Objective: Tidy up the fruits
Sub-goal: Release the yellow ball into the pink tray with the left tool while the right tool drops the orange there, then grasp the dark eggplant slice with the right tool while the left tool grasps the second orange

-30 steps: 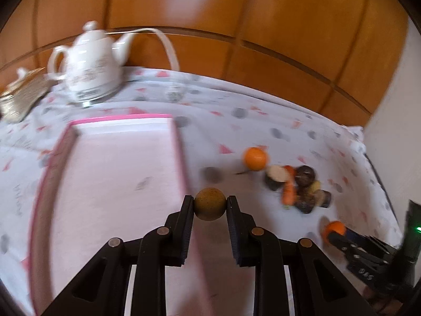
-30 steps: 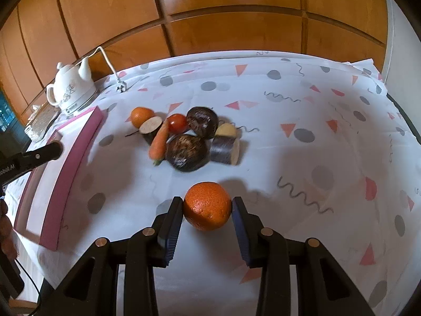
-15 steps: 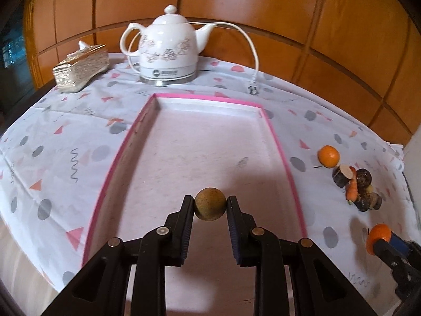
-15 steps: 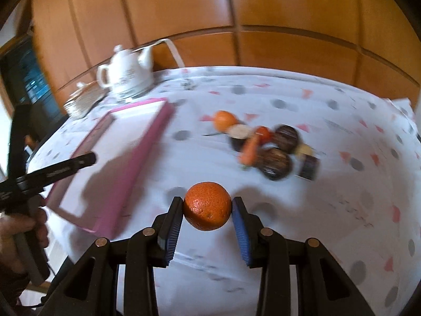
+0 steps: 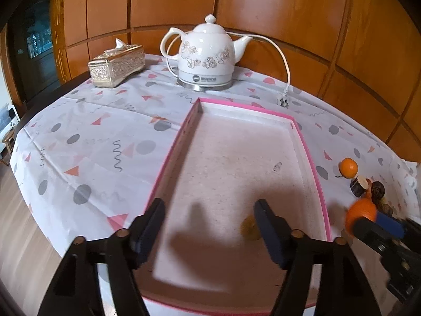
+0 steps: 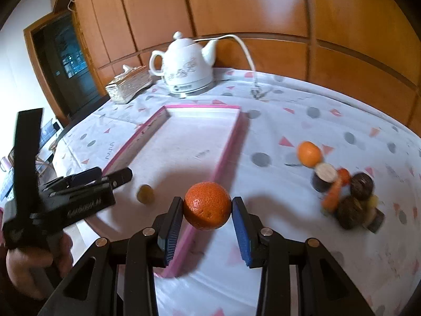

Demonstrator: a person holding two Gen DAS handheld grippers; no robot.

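A shallow pink-rimmed rectangular tray (image 5: 310, 158) lies on the worktop (image 5: 86, 142) under a patterned white cloth. Behind the tray stands a white floral ceramic kettle (image 5: 206, 58), with an ornate golden tissue box (image 5: 117, 65) to its left. A small round yellow-brown fruit (image 6: 145, 194) sits in the tray's near part, beside the left claw (image 5: 209, 226). The large orange (image 6: 208, 205), between the right claw's (image 6: 208, 223) pads, is above the tray's right rim. Right of the tray, well apart, lies a small orange (image 6: 309, 154) with a cluster of dark produce (image 6: 350, 197) just before it.
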